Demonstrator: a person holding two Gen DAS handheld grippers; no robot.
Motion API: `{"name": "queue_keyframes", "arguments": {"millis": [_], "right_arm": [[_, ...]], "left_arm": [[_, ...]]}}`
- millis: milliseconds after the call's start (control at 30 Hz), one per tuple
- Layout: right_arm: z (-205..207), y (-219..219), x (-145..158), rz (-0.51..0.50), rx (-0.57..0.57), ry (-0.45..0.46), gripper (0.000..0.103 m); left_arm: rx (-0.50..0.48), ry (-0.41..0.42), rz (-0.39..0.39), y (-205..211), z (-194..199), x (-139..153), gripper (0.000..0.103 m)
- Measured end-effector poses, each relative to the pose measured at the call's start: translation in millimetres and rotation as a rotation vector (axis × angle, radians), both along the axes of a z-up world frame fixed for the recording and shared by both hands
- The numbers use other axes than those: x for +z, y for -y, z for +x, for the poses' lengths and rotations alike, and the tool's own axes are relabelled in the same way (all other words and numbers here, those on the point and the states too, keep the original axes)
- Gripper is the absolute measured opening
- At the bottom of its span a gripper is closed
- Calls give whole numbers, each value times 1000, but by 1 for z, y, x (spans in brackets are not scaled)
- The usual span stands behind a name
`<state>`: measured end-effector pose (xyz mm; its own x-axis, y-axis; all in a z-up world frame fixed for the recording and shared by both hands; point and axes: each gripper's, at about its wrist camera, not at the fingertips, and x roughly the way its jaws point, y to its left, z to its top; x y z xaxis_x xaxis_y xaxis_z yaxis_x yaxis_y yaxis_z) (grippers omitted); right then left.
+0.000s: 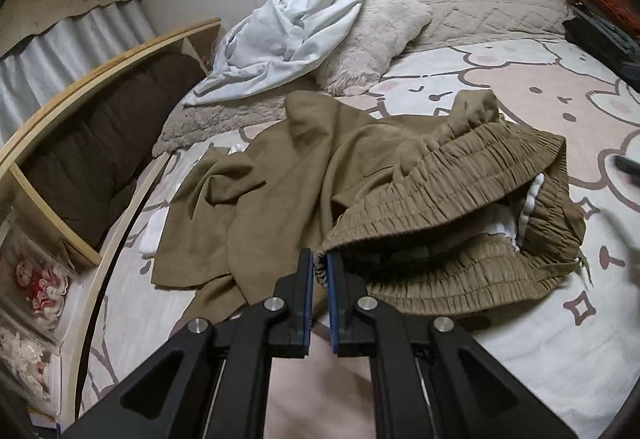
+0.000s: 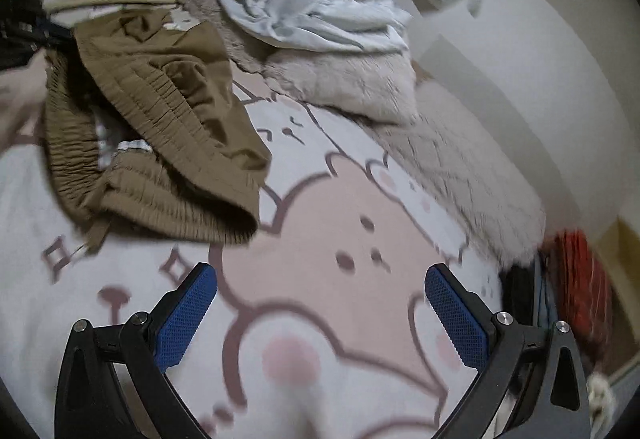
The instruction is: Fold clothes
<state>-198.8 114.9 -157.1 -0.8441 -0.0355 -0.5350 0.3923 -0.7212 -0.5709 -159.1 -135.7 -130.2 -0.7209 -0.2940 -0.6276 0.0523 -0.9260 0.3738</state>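
Olive-brown trousers [image 1: 304, 175] with a ruched elastic waistband [image 1: 448, 179] lie crumpled on the bed. My left gripper [image 1: 320, 263] is shut on the near-left corner of the waistband. In the right wrist view the trousers [image 2: 160, 127] lie at upper left, and the left gripper [image 2: 36, 35] shows dimly at their far left edge. My right gripper [image 2: 320, 279] is open and empty above the cartoon bedsheet [image 2: 320, 223], to the right of the waistband and apart from it. The view is blurred.
A crumpled white garment [image 1: 288, 23] lies on a fluffy pillow [image 1: 372, 39] at the head of the bed. A quilted pillow [image 1: 488, 3] lies beside it. Folded dark and red clothes [image 1: 600, 11] are stacked at the right. A wooden shelf [image 1: 100, 127] borders the left side.
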Motion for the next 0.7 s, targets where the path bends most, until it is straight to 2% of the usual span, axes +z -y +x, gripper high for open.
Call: {"name": "queue_keyframes", "arguments": {"millis": [200,267,333,367,400,500,600,700], "right_arm": [[-22,33,-40,216,112,-77,103],[-30,38,-50,260,120,-106,103],[-37,43,-51,243,117,-130,103],[-41,44,-51,238,122,-137,103],[-45,47,-52,236,127,-137,103],[-61,53,-52,225,124,-133,103],[-85,52,-47,215,39,-144,103],[-113,36,-36,192,-135,-151,103]], "left_arm": [[3,-14,24,5,-6,-4,10],[-1,-8,-4,2,-8,-10,11],[-13,-2,-40,-4,-9,-18,32],[-26,7,-47,-8,-9,-21,53],[-48,17,-52,-13,-10,-25,61],[-102,81,-107,-28,-14,-42,61],[-43,143,-214,-27,-22,-62,62],[71,141,-195,-4,-29,-57,62]]}}
